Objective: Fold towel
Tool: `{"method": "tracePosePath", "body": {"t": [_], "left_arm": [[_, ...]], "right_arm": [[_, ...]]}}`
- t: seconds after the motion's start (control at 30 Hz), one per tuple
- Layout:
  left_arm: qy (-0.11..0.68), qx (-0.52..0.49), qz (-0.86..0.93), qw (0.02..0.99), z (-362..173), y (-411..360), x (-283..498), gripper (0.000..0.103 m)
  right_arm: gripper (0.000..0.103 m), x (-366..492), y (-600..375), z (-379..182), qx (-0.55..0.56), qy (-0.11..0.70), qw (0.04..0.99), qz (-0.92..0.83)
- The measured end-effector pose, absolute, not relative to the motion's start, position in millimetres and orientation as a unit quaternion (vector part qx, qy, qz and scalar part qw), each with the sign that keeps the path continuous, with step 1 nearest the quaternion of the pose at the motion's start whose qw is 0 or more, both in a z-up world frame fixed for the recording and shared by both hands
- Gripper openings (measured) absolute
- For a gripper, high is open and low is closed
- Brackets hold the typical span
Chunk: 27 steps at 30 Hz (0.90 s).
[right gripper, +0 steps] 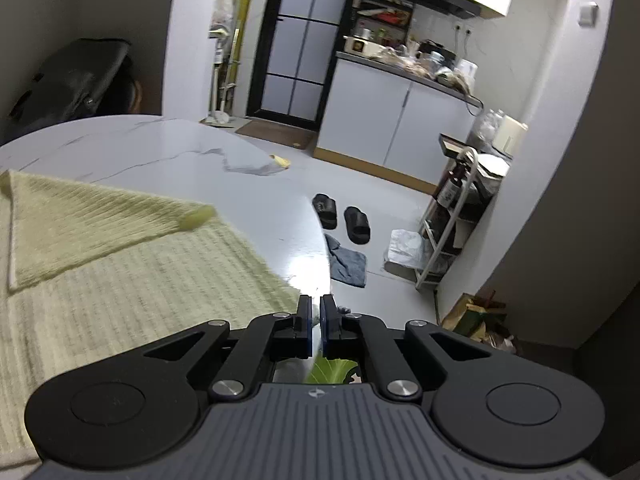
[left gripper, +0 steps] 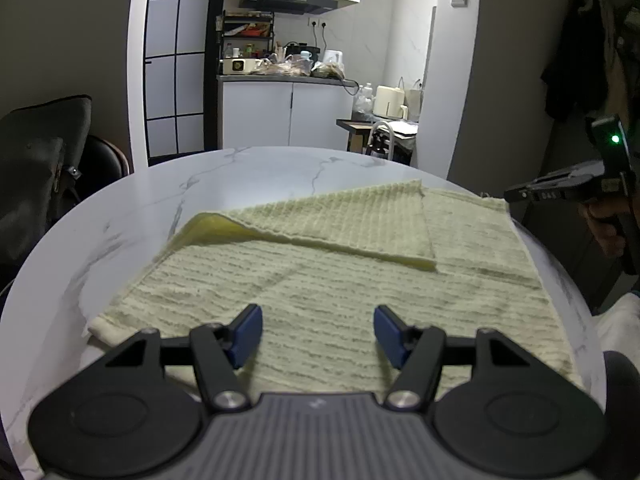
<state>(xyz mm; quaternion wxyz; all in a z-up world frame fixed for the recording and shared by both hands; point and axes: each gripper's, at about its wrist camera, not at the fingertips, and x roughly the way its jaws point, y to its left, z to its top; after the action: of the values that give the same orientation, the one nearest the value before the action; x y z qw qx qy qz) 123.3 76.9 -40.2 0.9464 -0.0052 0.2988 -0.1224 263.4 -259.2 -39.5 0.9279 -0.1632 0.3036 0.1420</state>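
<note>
Home kitchen: range hood point(left gripper: 290, 0), slippers point(right gripper: 342, 218).

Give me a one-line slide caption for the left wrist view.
Left gripper open, hovering over a pale green towel, one corner folded over, on a round marble table.

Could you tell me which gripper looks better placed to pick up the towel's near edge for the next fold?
Probably the left gripper: it is open directly above the pale green ribbed towel. The right gripper is nearly shut, apparently empty, beside the towel's corner at the white marble table's edge.
</note>
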Motion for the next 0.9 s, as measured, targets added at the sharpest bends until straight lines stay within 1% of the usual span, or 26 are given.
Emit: {"method": "tracePosePath", "body": {"t": [0.1, 0.17, 0.2, 0.23, 0.33, 0.6, 0.77, 0.9], "left_arm": [[0.299, -0.006, -0.121, 0.947, -41, 77, 124, 0.065], [0.297, -0.010, -0.120, 0.947, -41, 78, 123, 0.065], [0.296, -0.012, -0.120, 0.947, -40, 79, 123, 0.065], [0.296, -0.015, -0.119, 0.948, -40, 80, 123, 0.065], [0.294, -0.021, -0.118, 0.948, -40, 82, 122, 0.067], [0.288, -0.039, -0.113, 0.950, -40, 87, 120, 0.069], [0.285, -0.064, -0.115, 0.949, -41, 94, 120, 0.073], [0.284, -0.073, -0.125, 0.948, -41, 96, 120, 0.074]], "right_arm": [[0.007, 256, -248, -38, -0.177, 0.298, 0.921, 0.176], [0.021, 253, -243, -36, -0.175, 0.298, 0.920, 0.186], [0.034, 251, -239, -34, -0.169, 0.295, 0.921, 0.192], [0.039, 248, -236, -32, -0.164, 0.291, 0.921, 0.198], [0.039, 239, -218, -28, -0.157, 0.287, 0.915, 0.235], [0.039, 212, -152, -28, -0.189, 0.276, 0.890, 0.309], [0.039, 205, -132, -27, -0.198, 0.278, 0.883, 0.323], [0.039, 202, -122, -26, -0.204, 0.284, 0.878, 0.326]]}}
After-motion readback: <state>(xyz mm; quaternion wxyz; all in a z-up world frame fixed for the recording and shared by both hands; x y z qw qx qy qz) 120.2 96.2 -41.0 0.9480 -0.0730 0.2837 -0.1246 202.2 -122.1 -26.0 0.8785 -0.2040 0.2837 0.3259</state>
